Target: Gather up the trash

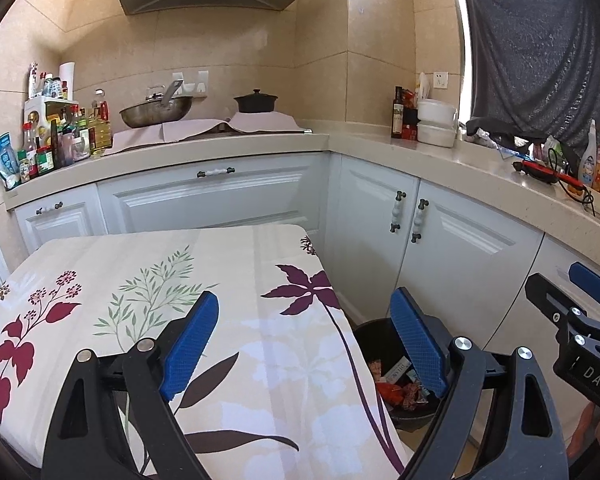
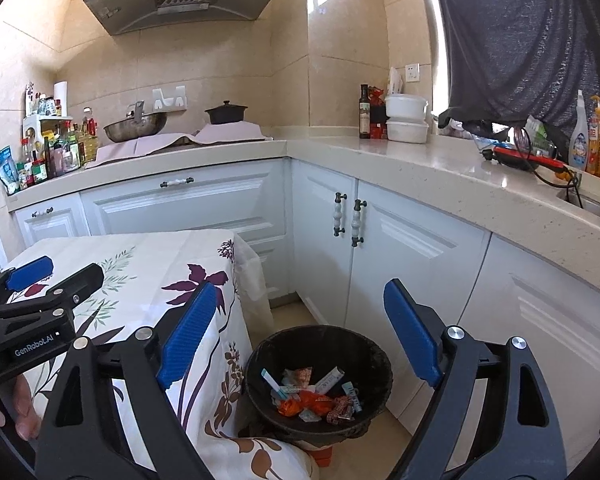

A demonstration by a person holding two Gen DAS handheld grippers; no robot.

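A black trash bin [image 2: 374, 364] stands on the floor beside the table, holding several wrappers and bits of trash [image 2: 314, 398]. It also shows in the left wrist view [image 1: 370, 334], partly behind my right finger. My left gripper [image 1: 306, 344] is open and empty, over the right edge of the table with the floral cloth [image 1: 160, 280]. My right gripper [image 2: 300, 332] is open and empty, above the bin. No trash shows on the cloth. Each gripper appears in the other's view, the right one [image 1: 580, 300] and the left one [image 2: 40, 276].
White cabinets [image 2: 400, 248] and a beige L-shaped counter [image 2: 440, 164] surround the bin. On the counter are a wok [image 1: 156, 110], a black pot [image 1: 256, 102], bottles and jars [image 1: 56, 136], white containers [image 1: 436, 122] and a red tool with a cord [image 2: 528, 158].
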